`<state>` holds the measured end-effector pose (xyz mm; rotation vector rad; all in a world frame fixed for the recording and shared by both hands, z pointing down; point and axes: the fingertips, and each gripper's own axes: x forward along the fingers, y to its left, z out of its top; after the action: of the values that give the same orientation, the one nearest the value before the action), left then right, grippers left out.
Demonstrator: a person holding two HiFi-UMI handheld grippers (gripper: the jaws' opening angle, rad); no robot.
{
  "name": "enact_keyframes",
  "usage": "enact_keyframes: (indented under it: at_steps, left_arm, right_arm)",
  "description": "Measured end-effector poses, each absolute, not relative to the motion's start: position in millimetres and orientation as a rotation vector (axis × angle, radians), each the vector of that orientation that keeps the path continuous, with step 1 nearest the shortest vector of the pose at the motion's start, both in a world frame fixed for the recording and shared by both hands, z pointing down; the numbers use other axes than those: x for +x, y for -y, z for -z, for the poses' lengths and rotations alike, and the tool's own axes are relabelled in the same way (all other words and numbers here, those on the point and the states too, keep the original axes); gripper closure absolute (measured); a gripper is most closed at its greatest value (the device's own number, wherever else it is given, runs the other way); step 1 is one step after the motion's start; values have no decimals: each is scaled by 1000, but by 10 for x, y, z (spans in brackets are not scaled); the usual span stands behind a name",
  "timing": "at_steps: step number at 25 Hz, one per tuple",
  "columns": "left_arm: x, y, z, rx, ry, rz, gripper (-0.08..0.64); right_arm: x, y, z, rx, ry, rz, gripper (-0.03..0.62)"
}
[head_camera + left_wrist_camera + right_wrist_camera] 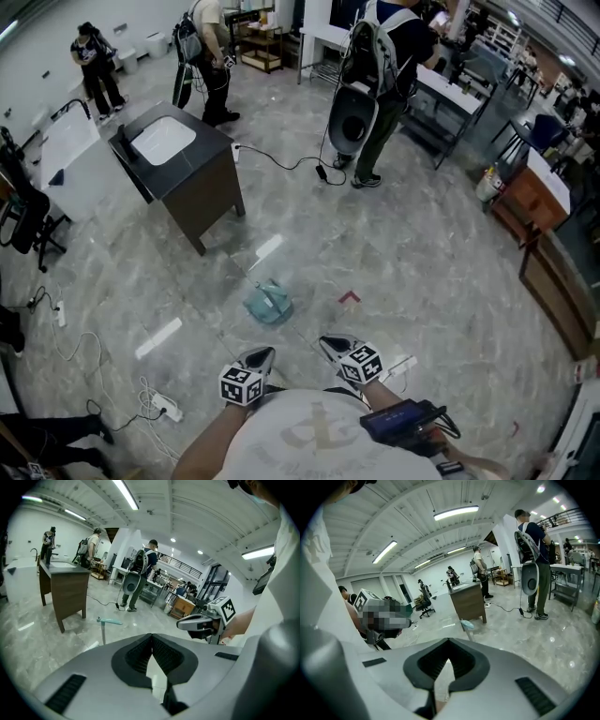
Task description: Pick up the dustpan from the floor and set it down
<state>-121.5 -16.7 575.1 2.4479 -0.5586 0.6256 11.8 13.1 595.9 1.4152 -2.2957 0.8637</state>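
The left gripper (261, 356) and right gripper (328, 345) are squeezed closed and empty, so they might just bump the dustpan (269, 303) at twelve o'clock away.

Dark sink cabinet (202, 187) stands on marbled floor (403, 272).

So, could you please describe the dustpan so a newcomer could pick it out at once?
Find the dark cabinet with the white sink on the grey marbled floor. Just in front of it, nearer the camera, lies the dustpan. It is the only pale teal thing there, bigger than the small red mark to its right.
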Motion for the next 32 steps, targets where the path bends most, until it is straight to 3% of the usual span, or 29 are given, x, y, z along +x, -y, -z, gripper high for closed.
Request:
enact_keyframes:
  at_steps: [32]
  left_arm:
    - [-2307, 1119, -5894, 2255, 873, -438, 548]
  right_arm:
    - [-473, 1116, -6280, 1151, 2203, -814, 574]
